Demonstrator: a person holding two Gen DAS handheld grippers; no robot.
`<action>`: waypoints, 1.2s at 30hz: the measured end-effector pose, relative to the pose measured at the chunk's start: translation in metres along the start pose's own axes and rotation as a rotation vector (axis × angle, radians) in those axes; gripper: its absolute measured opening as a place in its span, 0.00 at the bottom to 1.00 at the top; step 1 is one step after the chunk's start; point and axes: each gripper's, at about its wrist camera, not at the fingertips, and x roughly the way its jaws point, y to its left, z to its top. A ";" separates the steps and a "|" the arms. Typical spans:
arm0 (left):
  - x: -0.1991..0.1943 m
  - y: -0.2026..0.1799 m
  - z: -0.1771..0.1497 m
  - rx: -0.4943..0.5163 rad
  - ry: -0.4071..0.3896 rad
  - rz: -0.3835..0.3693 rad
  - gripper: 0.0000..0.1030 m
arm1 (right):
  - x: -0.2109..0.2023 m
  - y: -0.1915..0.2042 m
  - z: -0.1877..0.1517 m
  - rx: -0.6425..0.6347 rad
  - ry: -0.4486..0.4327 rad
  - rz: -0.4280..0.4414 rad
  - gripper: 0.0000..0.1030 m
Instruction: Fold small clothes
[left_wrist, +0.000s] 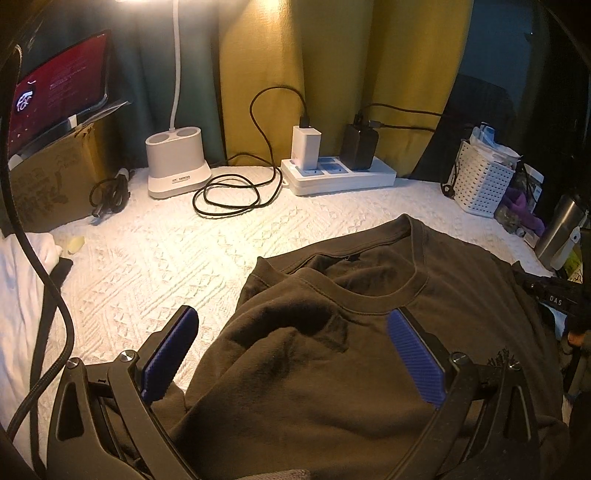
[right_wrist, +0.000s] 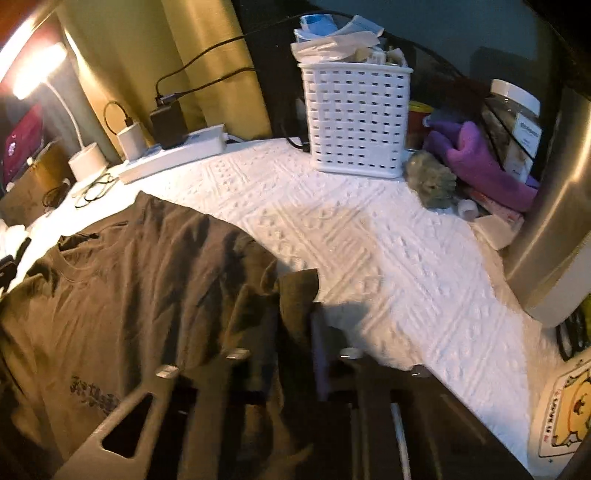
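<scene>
Spread left tool (left_wrist: 291, 354) straddles brown shirt (left_wrist: 332, 369); right tool (right_wrist: 295, 332) pinches it on white textured cloth (right_wrist: 369, 240).

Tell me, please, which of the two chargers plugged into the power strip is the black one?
The black charger is the right-hand one on the power strip in the left wrist view; the white charger stands to its left, nearer the lamp base.

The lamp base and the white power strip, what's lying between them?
In the left wrist view, a coiled black cable lies on the white cloth between the lamp base and the power strip.

Dark brown shirt (left_wrist: 332, 350), white embossed-diamond cloth (left_wrist: 166, 258)
</scene>
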 end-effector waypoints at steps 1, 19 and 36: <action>-0.001 0.001 0.000 -0.001 -0.002 0.001 0.98 | -0.004 -0.004 -0.001 0.010 -0.006 -0.020 0.10; -0.021 0.017 -0.003 -0.019 -0.045 0.015 0.98 | -0.094 0.018 0.008 -0.002 -0.162 -0.059 0.09; -0.042 0.061 -0.015 -0.060 -0.064 0.096 0.98 | -0.042 0.165 -0.025 -0.236 0.012 0.173 0.09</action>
